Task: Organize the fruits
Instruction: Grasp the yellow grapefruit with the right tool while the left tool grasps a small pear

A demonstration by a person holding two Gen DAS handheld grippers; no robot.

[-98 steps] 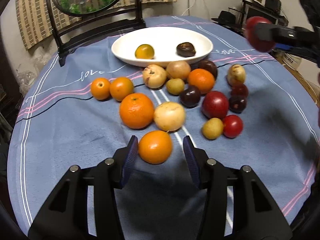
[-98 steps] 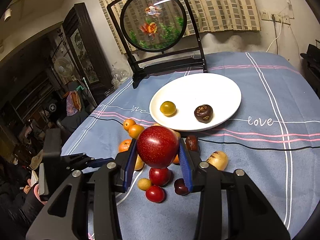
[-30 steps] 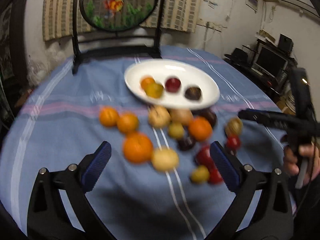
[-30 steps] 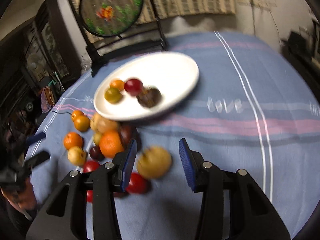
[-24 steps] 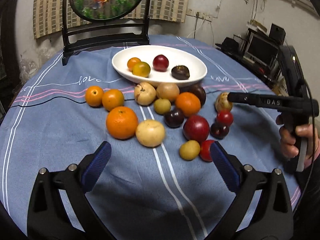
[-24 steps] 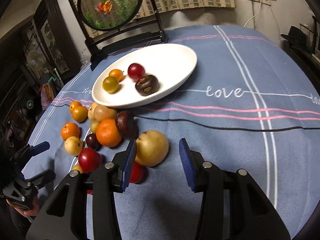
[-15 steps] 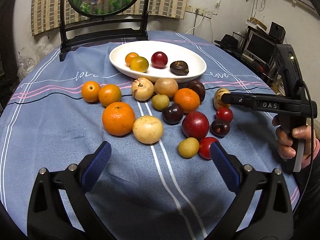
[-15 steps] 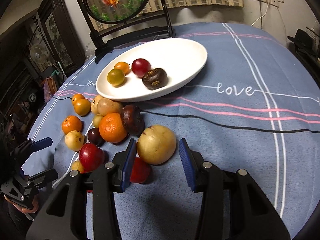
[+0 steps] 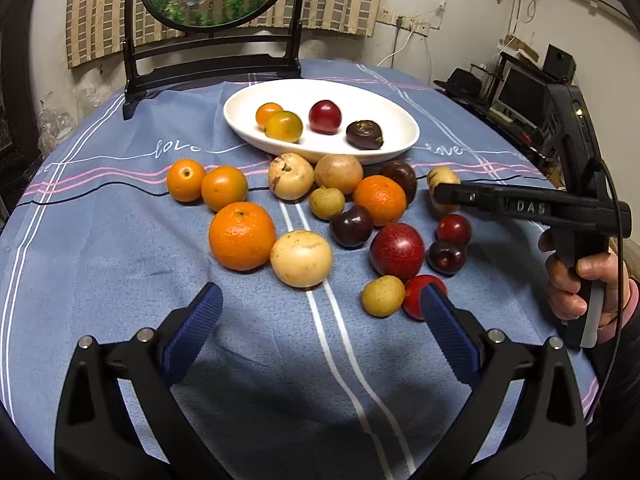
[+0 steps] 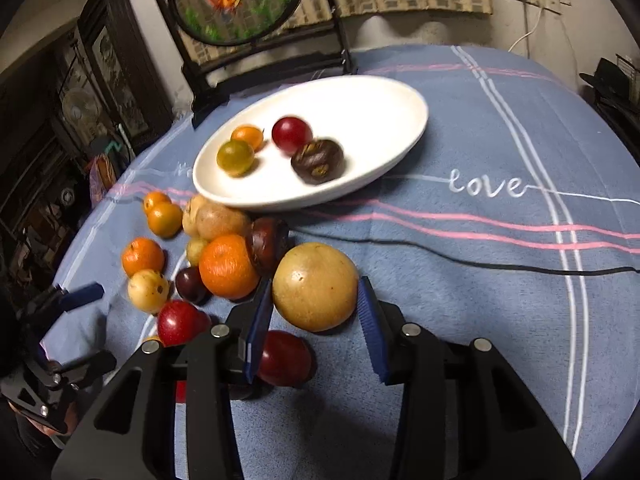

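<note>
The word "love" is stitched in white script on the blue tablecloth (image 9: 100, 264): once at centre left of the left wrist view, left of the white plate (image 9: 400, 148), once more to the plate's right, and clearly at right in the right wrist view. "DAS" stands in pale letters on the black bar of the right gripper (image 9: 440, 194).

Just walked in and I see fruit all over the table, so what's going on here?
A person is sorting fruit off a blue tablecloth onto a white plate, using a hand-held claw in each hand. Four fruits already sit on the plate. The right claw is around a big yellowish fruit at the edge of the pile, its blue pads close on either side, the fruit seemingly not yet lifted. The left claw is wide open and empty, just short of the pile. Many fruits are still on the cloth.
</note>
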